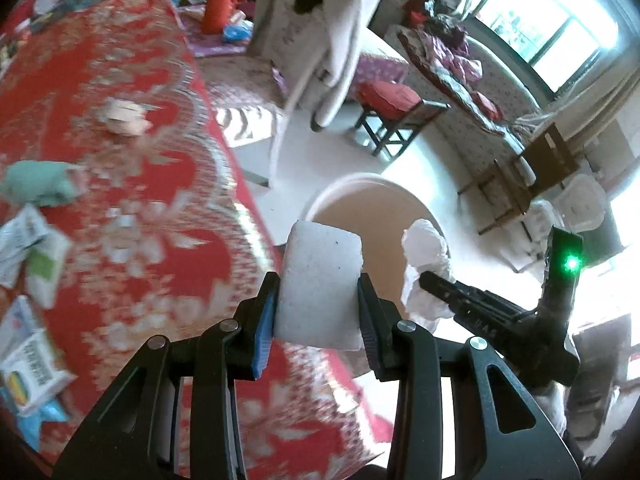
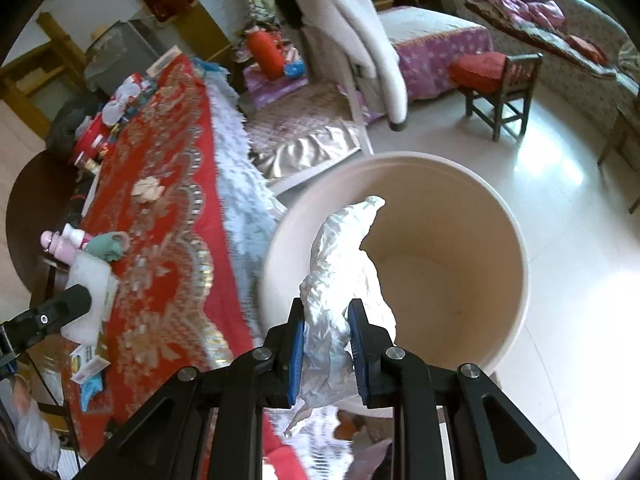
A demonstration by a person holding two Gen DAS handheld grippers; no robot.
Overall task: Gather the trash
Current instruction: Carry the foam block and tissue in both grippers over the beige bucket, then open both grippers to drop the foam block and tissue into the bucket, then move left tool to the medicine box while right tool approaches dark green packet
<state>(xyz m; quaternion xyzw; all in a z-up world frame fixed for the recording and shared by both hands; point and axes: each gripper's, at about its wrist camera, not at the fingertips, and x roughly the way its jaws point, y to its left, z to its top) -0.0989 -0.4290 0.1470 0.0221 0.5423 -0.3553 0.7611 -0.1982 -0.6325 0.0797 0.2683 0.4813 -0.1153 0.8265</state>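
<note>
My left gripper (image 1: 318,300) is shut on a white foam block (image 1: 320,284), held at the edge of the red patterned table (image 1: 132,200), just short of the cream bucket (image 1: 360,196) on the floor. My right gripper (image 2: 326,320) is shut on a crumpled white paper (image 2: 344,256) and holds it over the near left rim of the bucket (image 2: 516,248), which looks empty inside. The right gripper with its paper (image 1: 424,264) also shows in the left wrist view. On the table lie a beige paper wad (image 1: 124,114), a green crumpled wad (image 1: 40,182) and several wrappers (image 1: 32,256).
A chair draped with a white garment (image 2: 360,32) stands beyond the bucket. A small stool with a red cushion (image 2: 496,80) stands on the shiny floor at right. Pink bottles (image 2: 66,244) stand at the table's left edge. A red canister (image 2: 264,52) sits at the back.
</note>
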